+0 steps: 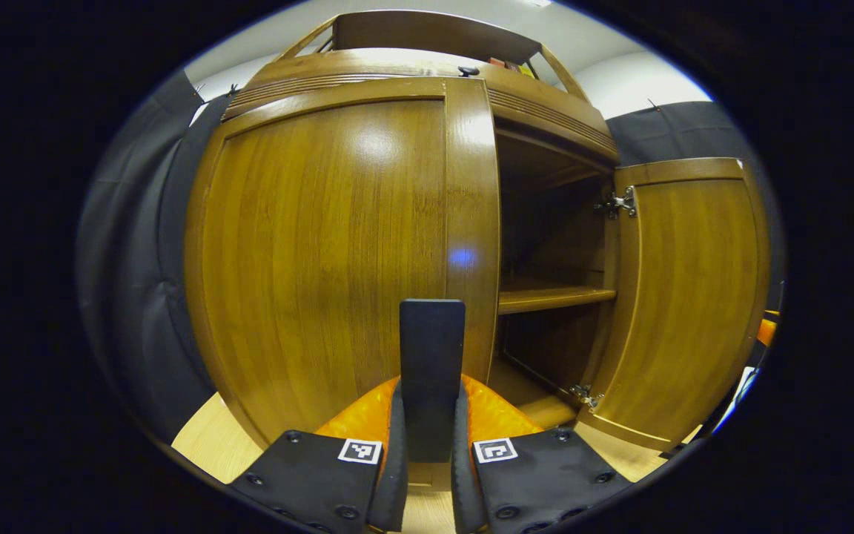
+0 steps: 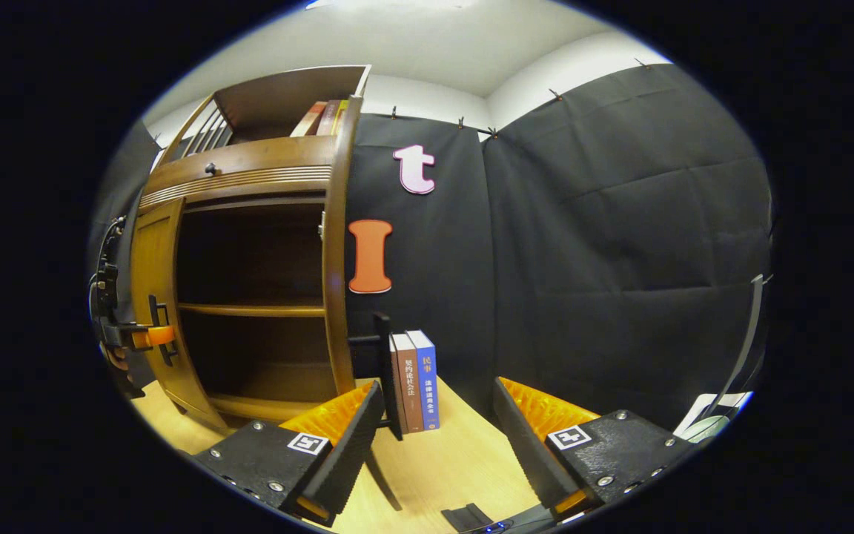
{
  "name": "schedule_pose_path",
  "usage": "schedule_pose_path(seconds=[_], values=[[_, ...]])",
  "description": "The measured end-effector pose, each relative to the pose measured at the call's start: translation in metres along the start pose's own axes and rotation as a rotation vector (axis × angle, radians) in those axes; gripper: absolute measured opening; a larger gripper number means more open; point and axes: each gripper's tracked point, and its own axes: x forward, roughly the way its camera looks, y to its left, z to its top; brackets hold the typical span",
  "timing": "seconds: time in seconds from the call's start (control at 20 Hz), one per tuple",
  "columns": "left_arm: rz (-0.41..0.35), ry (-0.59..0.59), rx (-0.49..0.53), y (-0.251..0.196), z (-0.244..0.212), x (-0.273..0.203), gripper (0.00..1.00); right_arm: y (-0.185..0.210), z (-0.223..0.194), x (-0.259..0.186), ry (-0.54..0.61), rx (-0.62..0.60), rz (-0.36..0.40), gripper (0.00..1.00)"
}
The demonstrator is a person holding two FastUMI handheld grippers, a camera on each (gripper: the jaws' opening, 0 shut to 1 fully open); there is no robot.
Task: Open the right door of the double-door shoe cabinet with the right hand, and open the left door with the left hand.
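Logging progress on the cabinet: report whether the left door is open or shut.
Shut. In the left gripper view the left door lies flush across its half while the left gripper clamps its handle; the right door is swung open.

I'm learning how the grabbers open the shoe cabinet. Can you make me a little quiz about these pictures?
1. True or false: the right door is already swung open.
2. What is the left gripper pinching? A) a book B) the left door's handle C) nothing
3. Fill in: the right gripper has its fingers spread wide, so it is ____.

Key
1. True; the shelf inside shows.
2. B; the left door looks shut.
3. open; books stand beyond it.
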Motion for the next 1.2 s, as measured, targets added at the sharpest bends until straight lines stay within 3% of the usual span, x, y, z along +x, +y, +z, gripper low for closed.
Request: schedule_pose_path(seconds=[0.2, 0.45, 0.75, 0.8, 0.85, 1.2], values=[[-0.024, -0.009, 0.012, 0.006, -0.001, -0.032, 0.31, 0.005, 0.016, -0.01, -0.024, 0.021, -0.003, 0.92], [-0.037, -0.002, 0.001, 0.02, -0.002, -0.07, 0.31, 0.038, 0.025, -0.024, -0.038, 0.042, 0.058, 0.92], [-0.02, -0.002, -0.005, 0.044, -0.001, -0.113, 0.31, 0.088, 0.028, -0.029, -0.04, 0.049, 0.161, 0.92], [-0.015, -0.002, -0.006, 0.049, -0.001, -0.119, 0.31, 0.095, 0.029, -0.028, -0.04, 0.048, 0.177, 0.96], [-0.009, -0.003, -0.006, 0.053, -0.001, -0.123, 0.31, 0.103, 0.029, -0.028, -0.04, 0.045, 0.191, 0.92], [0.039, -0.006, 0.005, 0.077, -0.001, -0.145, 0.3, 0.145, 0.021, -0.019, -0.015, 0.062, 0.272, 0.92]])
